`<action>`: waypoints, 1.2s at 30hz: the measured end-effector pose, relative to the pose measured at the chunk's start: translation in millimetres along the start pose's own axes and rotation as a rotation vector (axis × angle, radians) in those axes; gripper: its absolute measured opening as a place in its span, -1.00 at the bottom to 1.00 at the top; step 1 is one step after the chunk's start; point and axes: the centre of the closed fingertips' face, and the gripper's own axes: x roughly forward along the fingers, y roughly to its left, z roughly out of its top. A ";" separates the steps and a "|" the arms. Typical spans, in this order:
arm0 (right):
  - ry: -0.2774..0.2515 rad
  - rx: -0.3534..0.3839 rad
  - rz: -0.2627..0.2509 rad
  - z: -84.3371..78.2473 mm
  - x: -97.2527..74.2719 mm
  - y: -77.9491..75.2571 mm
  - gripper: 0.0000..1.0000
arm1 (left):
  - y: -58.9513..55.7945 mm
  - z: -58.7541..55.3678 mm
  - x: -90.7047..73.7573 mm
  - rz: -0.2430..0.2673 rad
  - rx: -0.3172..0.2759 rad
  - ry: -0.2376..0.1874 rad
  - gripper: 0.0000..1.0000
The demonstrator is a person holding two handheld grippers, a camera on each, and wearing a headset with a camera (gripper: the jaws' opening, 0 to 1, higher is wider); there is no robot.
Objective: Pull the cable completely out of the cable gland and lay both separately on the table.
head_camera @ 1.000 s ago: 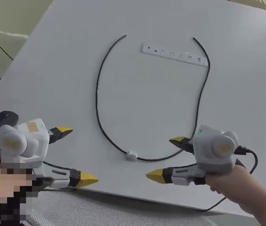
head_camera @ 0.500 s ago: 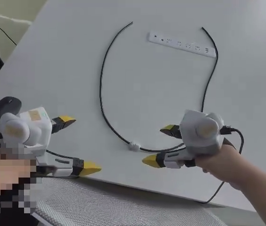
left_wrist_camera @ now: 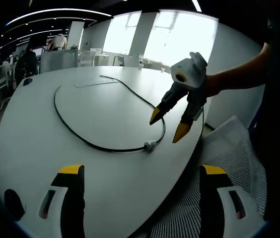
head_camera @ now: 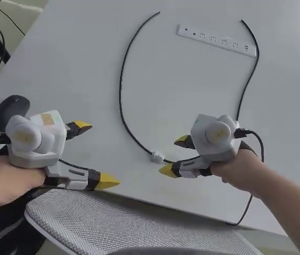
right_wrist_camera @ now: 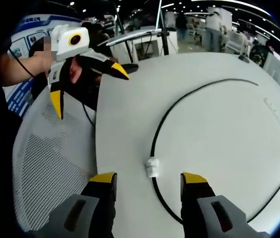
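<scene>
A long black cable (head_camera: 122,90) lies in a wide loop on the white table (head_camera: 75,64). A small white cable gland (head_camera: 156,157) sits threaded on it near the front edge, also visible as the gland (right_wrist_camera: 152,167) and the gland (left_wrist_camera: 150,146). My right gripper (head_camera: 174,156) is open, its yellow tips just right of the gland, one above and one below the cable line. In its own view the right gripper (right_wrist_camera: 147,178) straddles the gland without touching. My left gripper (head_camera: 97,154) is open near the front left edge, well apart from the gland, holding nothing.
A white power strip (head_camera: 217,40) lies at the far side of the table. A black mouse (head_camera: 9,109) rests at the left edge. A grey mesh chair back (head_camera: 118,223) stands right below the table's front edge. A thin black lead (head_camera: 253,175) trails from the right gripper.
My right gripper has moved left along the table's front edge and now sits right beside the gland. The left gripper has hardly moved. The camera has shifted.
</scene>
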 end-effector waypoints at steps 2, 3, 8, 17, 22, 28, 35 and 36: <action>0.010 -0.004 0.000 -0.9 3.0 -1.7 -0.06 | 0.8 -0.5 0.1 0.001 -0.002 0.002 0.92; 0.014 -0.006 0.000 -1.0 4.9 -2.8 -0.09 | 2.1 -1.2 0.2 0.003 -0.002 0.003 0.92; 0.047 -0.020 0.009 -4.5 12.5 -4.3 -0.18 | 5.1 -1.9 -1.1 0.008 -0.012 -0.001 0.91; 0.091 -0.054 0.019 -9.1 26.1 -6.0 -0.41 | 5.6 -5.7 -2.3 0.010 -0.020 0.003 0.90; 0.109 -0.050 0.029 -12.5 31.5 -6.1 -0.46 | 5.6 -7.7 -3.1 0.011 -0.030 0.002 0.89; 0.119 -0.059 0.031 -14.2 33.5 -7.0 -0.57 | 7.3 -8.5 -5.4 0.016 -0.028 0.004 0.87; 0.132 -0.059 0.047 -15.5 37.1 -4.7 -0.70 | 12.0 -4.2 -8.1 0.033 -0.044 -0.019 0.87; 0.133 -0.064 0.047 -15.5 37.8 -4.5 -0.71 | 12.0 -4.6 -8.1 0.033 -0.044 -0.017 0.86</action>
